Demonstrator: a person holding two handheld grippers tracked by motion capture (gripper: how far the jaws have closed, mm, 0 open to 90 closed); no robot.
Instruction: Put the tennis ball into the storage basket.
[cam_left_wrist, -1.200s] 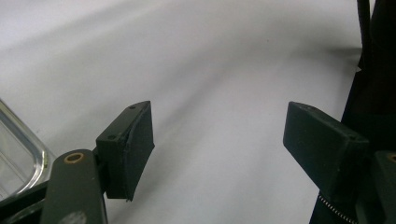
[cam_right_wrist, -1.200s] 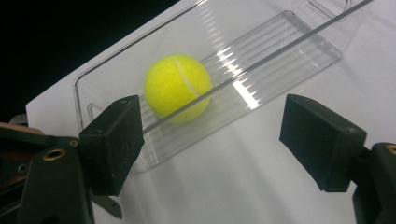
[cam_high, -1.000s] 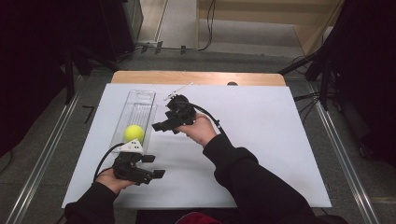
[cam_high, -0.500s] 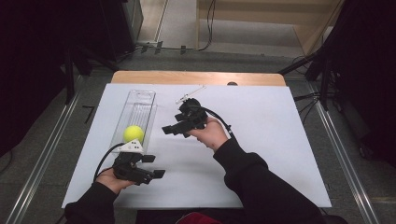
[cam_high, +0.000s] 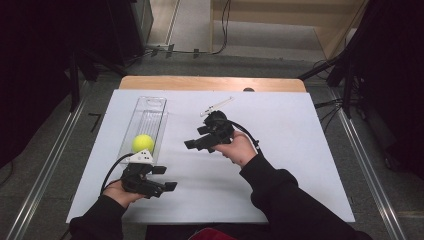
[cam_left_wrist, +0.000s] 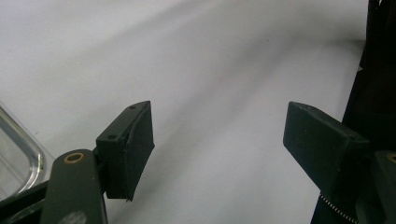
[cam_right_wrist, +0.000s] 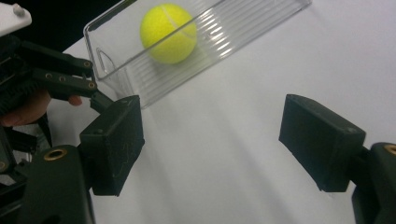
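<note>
Tennis ball sits in near end of clear plastic bin on white table; left gripper parked just beside bin, jaws spread, empty; right gripper mid-table, jaws spread wide, aimed toward ball, likely for reach

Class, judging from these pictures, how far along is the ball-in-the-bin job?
Done, it seems: the tennis ball already lies inside the clear bin. In hand: nothing; the left tool and right tool are both open and empty over the white tabletop. No further step is evident.
</note>
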